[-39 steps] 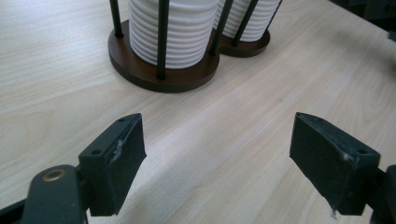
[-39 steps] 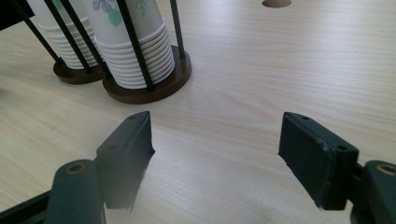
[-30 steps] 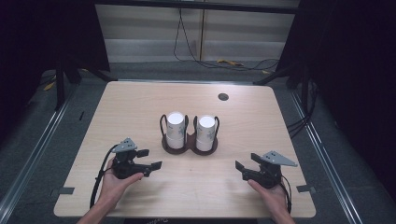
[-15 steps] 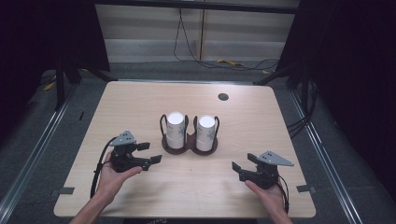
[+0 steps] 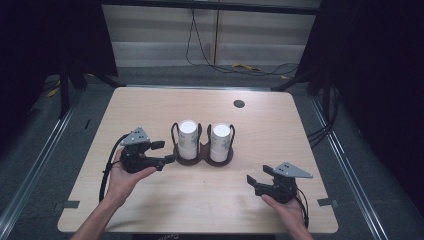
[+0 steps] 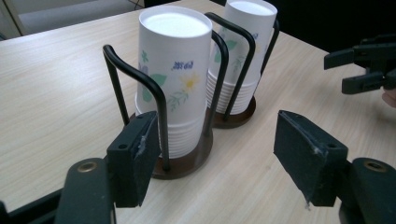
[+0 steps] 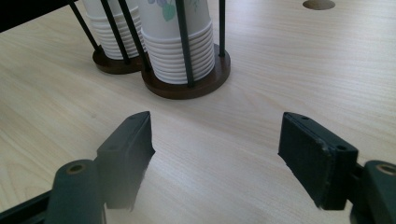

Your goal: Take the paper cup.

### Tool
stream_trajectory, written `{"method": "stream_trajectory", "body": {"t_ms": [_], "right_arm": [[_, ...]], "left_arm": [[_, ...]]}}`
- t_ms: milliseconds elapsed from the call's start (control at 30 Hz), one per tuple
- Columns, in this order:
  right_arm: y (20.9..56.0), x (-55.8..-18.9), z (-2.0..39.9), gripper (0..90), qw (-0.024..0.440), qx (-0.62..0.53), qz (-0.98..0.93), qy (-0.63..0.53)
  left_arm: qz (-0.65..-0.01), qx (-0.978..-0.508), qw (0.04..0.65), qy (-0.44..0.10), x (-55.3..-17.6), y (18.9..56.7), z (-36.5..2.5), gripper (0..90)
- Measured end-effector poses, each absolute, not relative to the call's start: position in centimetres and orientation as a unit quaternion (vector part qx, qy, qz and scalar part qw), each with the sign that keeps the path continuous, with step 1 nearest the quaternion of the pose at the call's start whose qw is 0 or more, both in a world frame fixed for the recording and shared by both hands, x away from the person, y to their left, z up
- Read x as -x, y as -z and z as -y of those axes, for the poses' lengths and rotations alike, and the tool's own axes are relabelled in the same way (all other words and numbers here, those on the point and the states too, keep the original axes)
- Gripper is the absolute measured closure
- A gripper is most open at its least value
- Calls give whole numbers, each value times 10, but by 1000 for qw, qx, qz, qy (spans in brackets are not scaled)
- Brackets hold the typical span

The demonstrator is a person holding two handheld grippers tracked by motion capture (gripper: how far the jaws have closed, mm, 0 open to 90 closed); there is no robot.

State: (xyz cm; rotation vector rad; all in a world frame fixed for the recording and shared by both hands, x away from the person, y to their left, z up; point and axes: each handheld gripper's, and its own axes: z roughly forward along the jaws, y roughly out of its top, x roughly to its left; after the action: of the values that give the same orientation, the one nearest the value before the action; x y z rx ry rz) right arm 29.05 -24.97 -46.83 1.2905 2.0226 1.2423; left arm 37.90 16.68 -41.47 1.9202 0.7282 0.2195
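So from the high view, there's a light wooden table (image 5: pixel 150 115) with a dark double cup holder (image 5: pixel 202 154) sitting around the middle, two stacks of white paper cups in it, upside down, each caged by black wire loops. The left gripper (image 5: pixel 162 152) is held in a hand (image 5: pixel 125 175) just to the left of the holder, jaws spread apart and pointing at it, the near one almost at the holder's base, nothing between them. The right gripper (image 5: pixel 255 183) is off to the holder's lower right, a fair bit away, jaws also apart and empty, aimed left across the bare wood. There's a small round hole (image 5: pixel 239 103) in the table beyond the holder. In the left gripper view, the jaws are wide open with nothing held; the left cup stack (image 6: pixel 175 70) stands straight ahead and close, flower print and some blue lettering on it, and a black wire loop (image 6: pixel 140 88) of the holder rises right behind the left jaw, can't tell if it touches. The second stack (image 6: pixel 243 51) is behind and to the right, and the other gripper (image 6: pixel 362 63) pokes in far right. In the right gripper view, the jaws are wide open over bare wood, holding nothing; the right cup stack (image 7: pixel 180 46) on its brown round base (image 7: pixel 187 86) is ahead and slightly left, well clear of the jaws, with the other stack (image 7: pixel 114 32) further left behind it.
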Motion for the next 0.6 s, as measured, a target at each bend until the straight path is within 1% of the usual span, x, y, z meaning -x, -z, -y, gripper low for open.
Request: {"method": "stream_trajectory", "body": {"t_ms": [133, 333, 500, 600], "right_arm": [[469, -291, 249, 237, 218, -468, -731, -447], [469, -291, 249, 237, 216, -468, -732, -445], [469, -292, 248, 237, 215, -467, -734, -444], [469, -292, 248, 237, 216, -468, -734, -443]], "left_arm": [[-308, -796, 513, -90, -386, 411, -167, 299], [-297, -804, 507, -88, -397, 401, -160, 270], [-300, -799, 514, -89, -407, 393, -156, 238], [-300, -800, 512, -88, -410, 391, -154, 236]]}}
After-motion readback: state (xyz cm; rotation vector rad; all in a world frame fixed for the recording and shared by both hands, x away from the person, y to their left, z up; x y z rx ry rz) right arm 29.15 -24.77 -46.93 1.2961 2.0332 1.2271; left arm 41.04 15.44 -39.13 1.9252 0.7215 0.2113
